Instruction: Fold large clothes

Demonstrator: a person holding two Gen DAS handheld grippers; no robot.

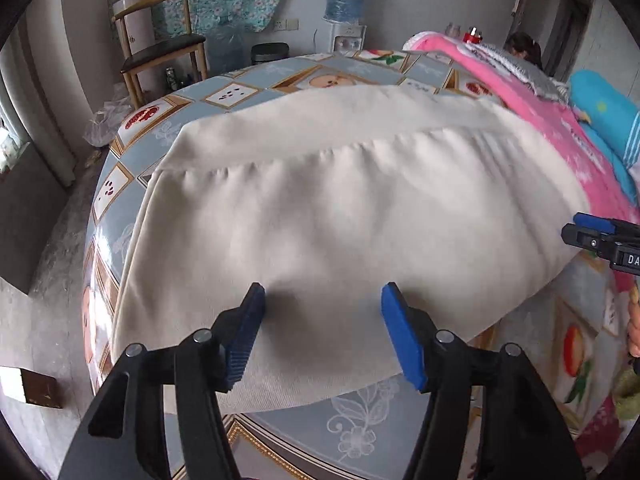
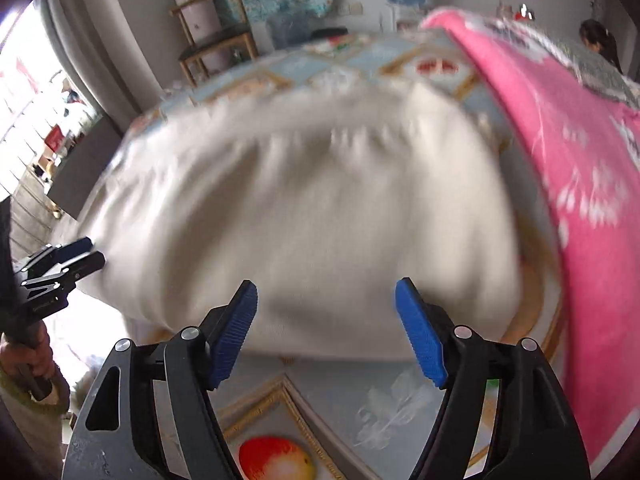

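Observation:
A cream-white garment [image 1: 340, 216] lies folded flat on the table, its gathered waistband toward the far side. It also shows, blurred, in the right wrist view [image 2: 312, 208]. My left gripper [image 1: 322, 300] is open and empty, its blue pads just above the garment's near edge. It also shows at the left of the right wrist view [image 2: 76, 258]. My right gripper [image 2: 326, 296] is open and empty over the garment's near edge. Its tip shows at the right of the left wrist view [image 1: 592, 232], beside the garment's right end.
The table has a blue patterned oilcloth [image 1: 304, 432] with fruit pictures. A pink blanket [image 1: 540, 104] and a blue pillow [image 1: 604, 108] lie along the right side. A wooden chair [image 1: 160, 44], a water dispenser [image 1: 346, 4] and a person [image 1: 524, 48] are behind the table.

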